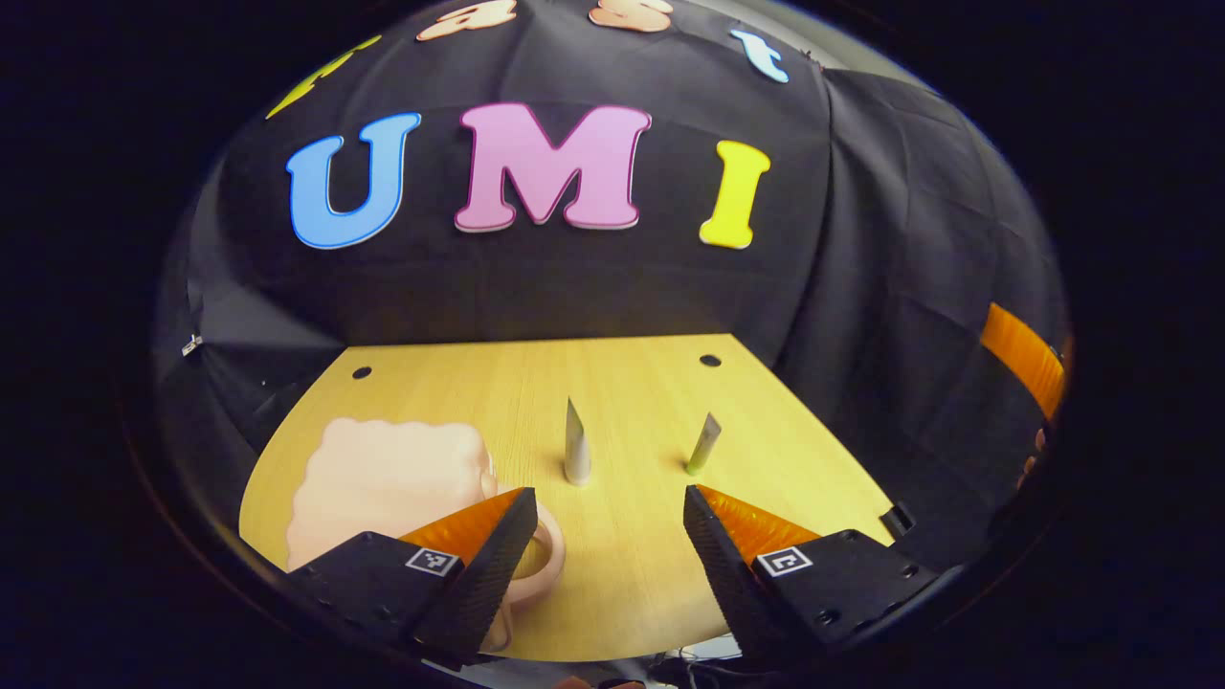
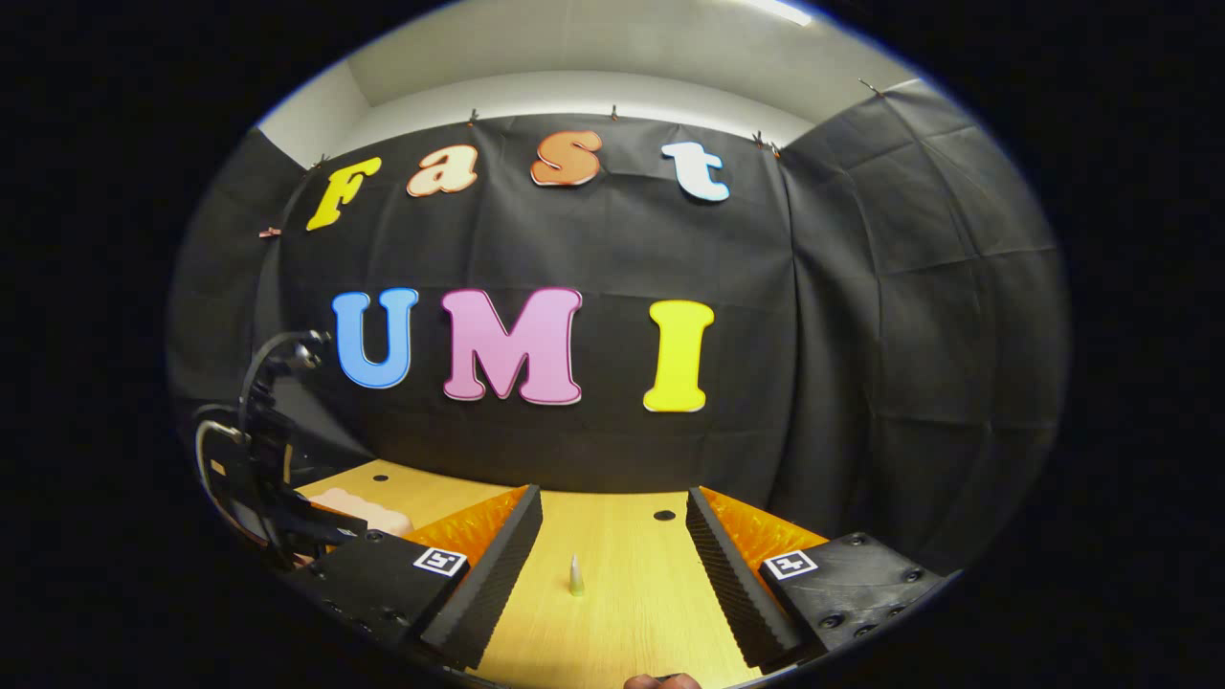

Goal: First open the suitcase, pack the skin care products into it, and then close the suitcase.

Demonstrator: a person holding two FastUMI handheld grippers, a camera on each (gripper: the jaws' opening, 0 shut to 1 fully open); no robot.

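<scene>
Pale yellow wooden table (image 1: 632,565) against black cloth wall; closed pink scalloped suitcase (image 1: 383,488), two upright tubes (image 1: 576,445). Both grippers (image 1: 608,536) (image 2: 612,565) spread, empty.

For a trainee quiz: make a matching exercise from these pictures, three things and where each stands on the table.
Things, in the left gripper view:
1. pink suitcase
2. white tube
3. green-capped tube

Places:
A. standing upright near the table's middle, ahead of the gap between the left tool's fingers
B. lying at the table's left, closed, its handle by the left finger
C. standing tilted, right of the other tube

Pairs: 1-B, 2-A, 3-C
</scene>
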